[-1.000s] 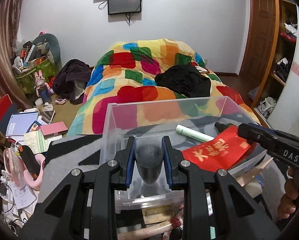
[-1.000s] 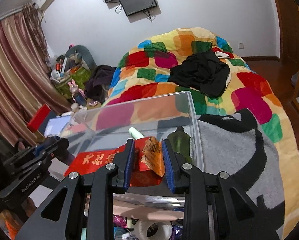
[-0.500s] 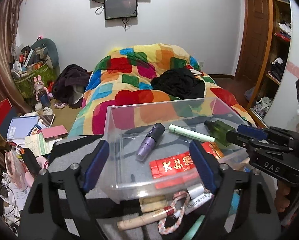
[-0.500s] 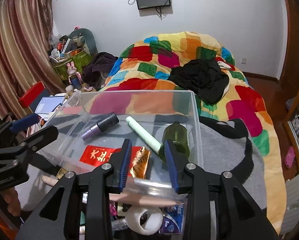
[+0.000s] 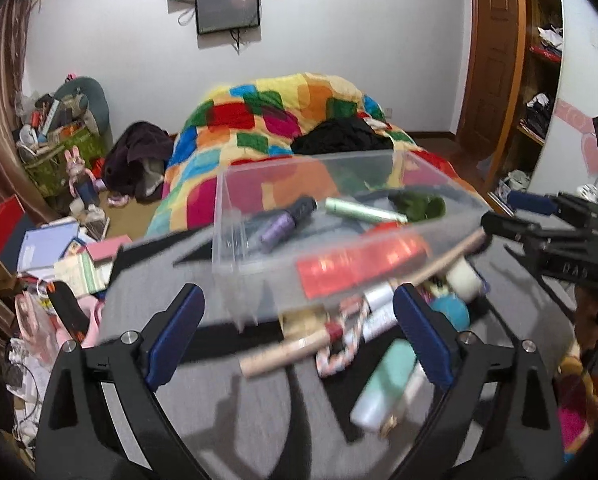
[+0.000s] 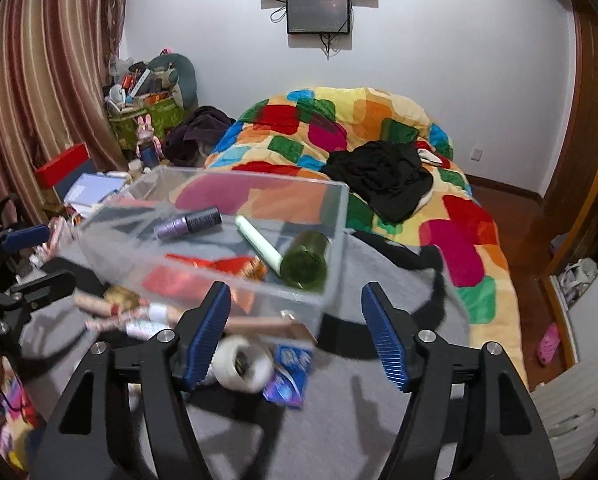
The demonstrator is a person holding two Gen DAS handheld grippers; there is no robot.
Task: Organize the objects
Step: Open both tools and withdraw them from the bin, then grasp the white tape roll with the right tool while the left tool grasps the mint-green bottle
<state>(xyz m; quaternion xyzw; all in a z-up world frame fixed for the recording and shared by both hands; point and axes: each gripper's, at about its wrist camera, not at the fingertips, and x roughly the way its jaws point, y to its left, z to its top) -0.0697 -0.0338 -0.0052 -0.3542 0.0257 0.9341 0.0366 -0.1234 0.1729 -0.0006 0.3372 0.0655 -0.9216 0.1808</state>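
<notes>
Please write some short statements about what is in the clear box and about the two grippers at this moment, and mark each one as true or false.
1. The purple bottle lies on its side inside the clear box. True.
2. The left gripper is closed on the purple bottle. False: its jaws stand wide apart and hold nothing.
3. The green bottle lies in the box next to the pale green tube. True.
4. The white tape roll is inside the box. False: it lies outside on the grey blanket, in front of the box.
5. The right gripper grips the green bottle. False: it is open and empty.
6. A red packet lies in the box. True.
</notes>
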